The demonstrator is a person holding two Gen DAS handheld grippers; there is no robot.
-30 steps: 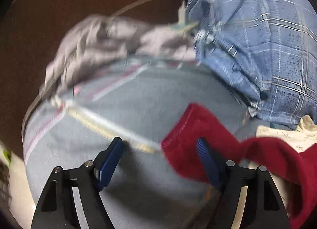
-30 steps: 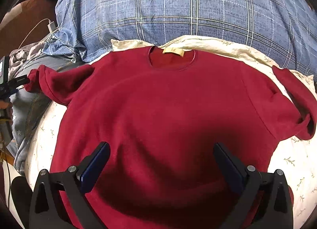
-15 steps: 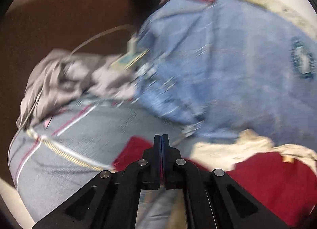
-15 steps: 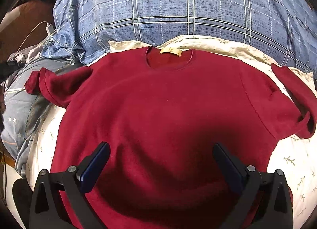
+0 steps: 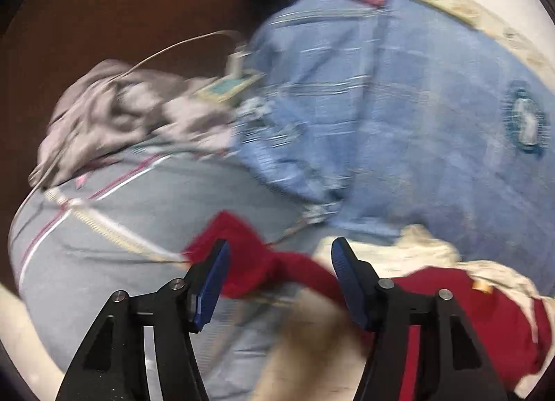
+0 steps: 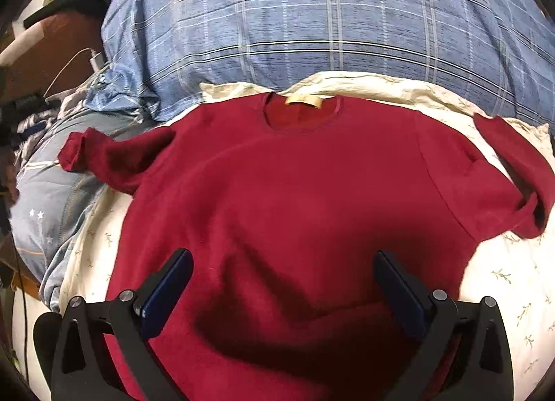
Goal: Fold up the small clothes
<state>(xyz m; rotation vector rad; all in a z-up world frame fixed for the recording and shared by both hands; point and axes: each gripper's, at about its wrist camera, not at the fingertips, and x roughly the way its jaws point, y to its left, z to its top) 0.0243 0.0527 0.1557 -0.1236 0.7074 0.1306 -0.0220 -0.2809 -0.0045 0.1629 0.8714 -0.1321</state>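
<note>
A dark red sweater (image 6: 295, 199) lies flat on a cream floral sheet (image 6: 513, 276), neck label at the far side. Its left sleeve (image 6: 104, 158) stretches over a grey-blue garment; its right sleeve (image 6: 513, 165) is bent back. My right gripper (image 6: 282, 274) is open, hovering over the sweater's lower middle, holding nothing. In the blurred left wrist view, my left gripper (image 5: 279, 265) is open with the left sleeve's cuff (image 5: 242, 255) lying between its fingers, not clamped.
A blue plaid quilt (image 6: 329, 19) is heaped behind the sweater. A grey-blue garment with a zipper (image 5: 138, 213) lies left, with a crumpled grey cloth (image 5: 114, 116) and a white charger cable (image 6: 69, 67) beyond. Brown furniture (image 5: 104, 19) stands behind.
My left gripper shut half a second ago and has now opened again, with the sleeve cuff between its fingers. The right gripper has stayed open and nearly still.
</note>
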